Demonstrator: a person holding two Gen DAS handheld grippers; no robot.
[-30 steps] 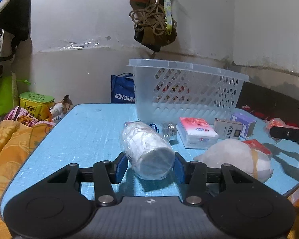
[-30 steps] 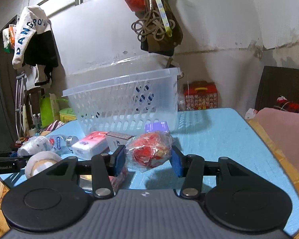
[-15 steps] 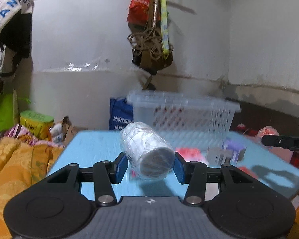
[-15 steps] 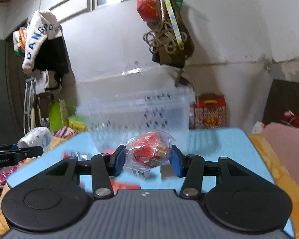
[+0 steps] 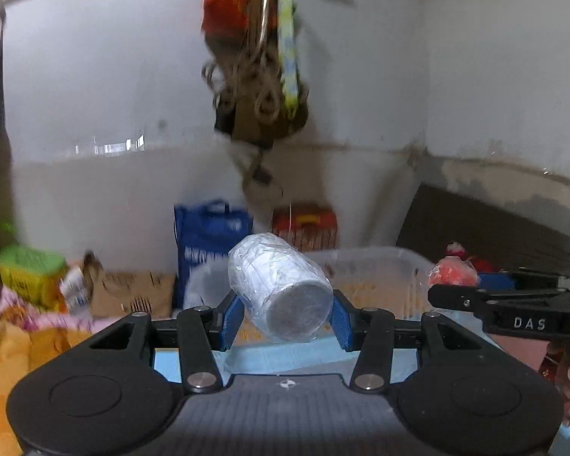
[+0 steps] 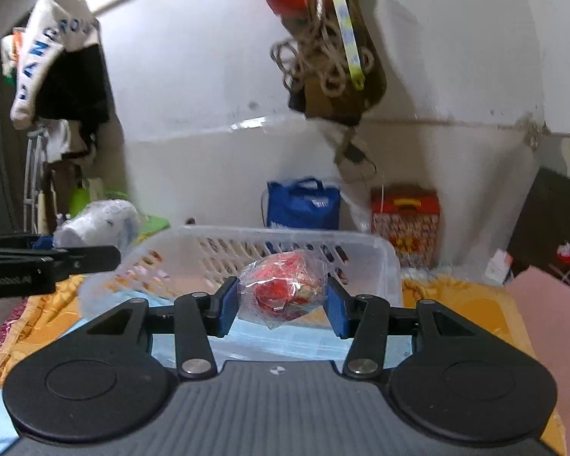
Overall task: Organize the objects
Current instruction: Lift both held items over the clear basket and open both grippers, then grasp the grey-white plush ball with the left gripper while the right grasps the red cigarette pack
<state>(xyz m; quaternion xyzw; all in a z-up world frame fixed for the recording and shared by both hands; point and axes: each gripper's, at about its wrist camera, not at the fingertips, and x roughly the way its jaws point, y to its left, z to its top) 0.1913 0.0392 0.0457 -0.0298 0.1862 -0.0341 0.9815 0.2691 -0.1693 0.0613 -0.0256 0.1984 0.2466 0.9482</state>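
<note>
Left wrist: left hand-held gripper point(image 5: 285, 313) clamped the white plastic-wrapped roll point(image 5: 279, 288) mid-body, over the clear slotted plastic basket point(image 5: 376, 266); probably light, squashy, slick film.

Right wrist: right hand-held gripper point(image 6: 281, 306) pinched the soft, crinkly red cellophane-wrapped packet point(image 6: 283, 290) above the basket's near rim.

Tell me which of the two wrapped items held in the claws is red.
The plastic-wrapped red bundle in the right claw is the red one. The left claw holds a white roll in clear film.

White "DAS" showing on the right gripper point(image 5: 528, 317); blue letters "ANDROU" reading on the hanging garment point(image 6: 49, 49)
</note>
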